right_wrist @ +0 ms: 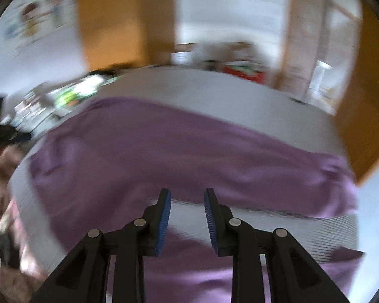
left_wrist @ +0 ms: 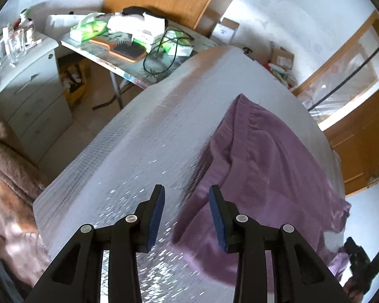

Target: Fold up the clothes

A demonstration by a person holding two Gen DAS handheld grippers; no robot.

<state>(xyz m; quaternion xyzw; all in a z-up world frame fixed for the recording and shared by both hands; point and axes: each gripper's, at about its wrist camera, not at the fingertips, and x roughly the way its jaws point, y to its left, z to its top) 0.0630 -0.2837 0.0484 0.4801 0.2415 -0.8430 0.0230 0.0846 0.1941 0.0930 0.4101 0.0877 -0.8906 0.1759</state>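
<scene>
While both tools hung free above it, the purple garment (left_wrist: 265, 156) lay spread on the grey quilted bed cover (left_wrist: 144, 136), ready for its next fold.

Left to right in the left wrist view: a side table (left_wrist: 128, 63) cluttered with a hairbrush (left_wrist: 127, 50) filled the upper left, well clear of the work; the left gripper (left_wrist: 187, 199) at bottom centre had its jaws parted about halfway with nothing between them, over the garment's near edge; the cloth ran up the right half to an elastic band (left_wrist: 242, 101), probably laid flat so edges could be paired. In the blurred right wrist view, the right gripper (right_wrist: 187, 202) was likewise part open and empty, the garment (right_wrist: 164, 146) stretching across mid-frame.
</scene>
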